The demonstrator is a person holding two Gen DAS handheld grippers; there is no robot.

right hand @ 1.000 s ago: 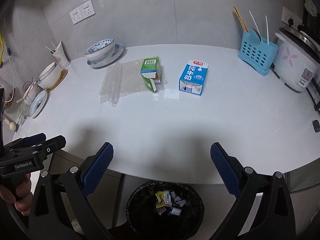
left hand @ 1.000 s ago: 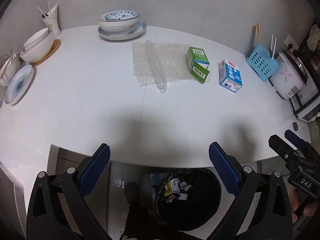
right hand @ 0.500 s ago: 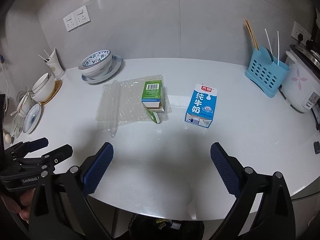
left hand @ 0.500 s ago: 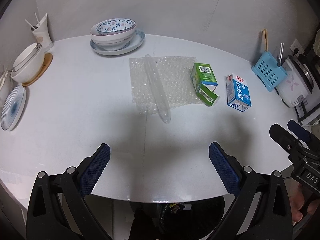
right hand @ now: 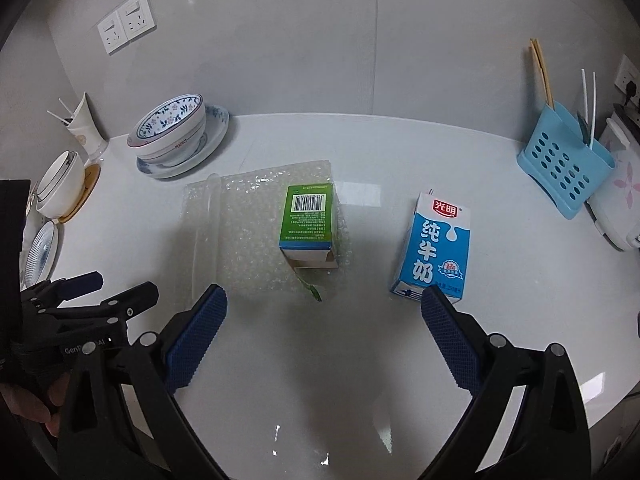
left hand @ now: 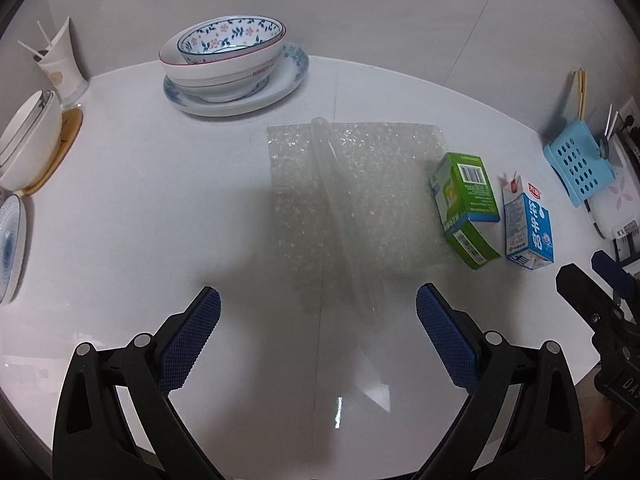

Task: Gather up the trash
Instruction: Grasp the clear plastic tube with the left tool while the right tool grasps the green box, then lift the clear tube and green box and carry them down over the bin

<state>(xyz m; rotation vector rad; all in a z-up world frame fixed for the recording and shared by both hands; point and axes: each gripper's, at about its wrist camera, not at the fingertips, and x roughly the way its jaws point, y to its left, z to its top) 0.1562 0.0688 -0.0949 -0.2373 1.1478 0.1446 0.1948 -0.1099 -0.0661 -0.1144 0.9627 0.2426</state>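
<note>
A sheet of bubble wrap (left hand: 352, 204) with a clear plastic tube (left hand: 340, 208) on it lies on the white counter (left hand: 160, 208). A green carton (left hand: 464, 204) lies on the sheet's right edge, its flap open; it also shows in the right wrist view (right hand: 310, 220). A blue milk carton (right hand: 434, 250) lies to its right, also in the left wrist view (left hand: 528, 228). My left gripper (left hand: 318, 336) is open and empty, just before the bubble wrap. My right gripper (right hand: 322, 338) is open and empty, in front of the two cartons.
Stacked patterned bowls on a plate (left hand: 232, 68) stand at the back. White bowls (left hand: 28, 144) and a blue plate (left hand: 10, 248) are at the left. A blue utensil basket (right hand: 560, 164) and a rice cooker (right hand: 618, 196) are at the right.
Both grippers have moved forward from over the bin to over the counter, closer to the bubble wrap and cartons. The bin has left view. Both stay open.
</note>
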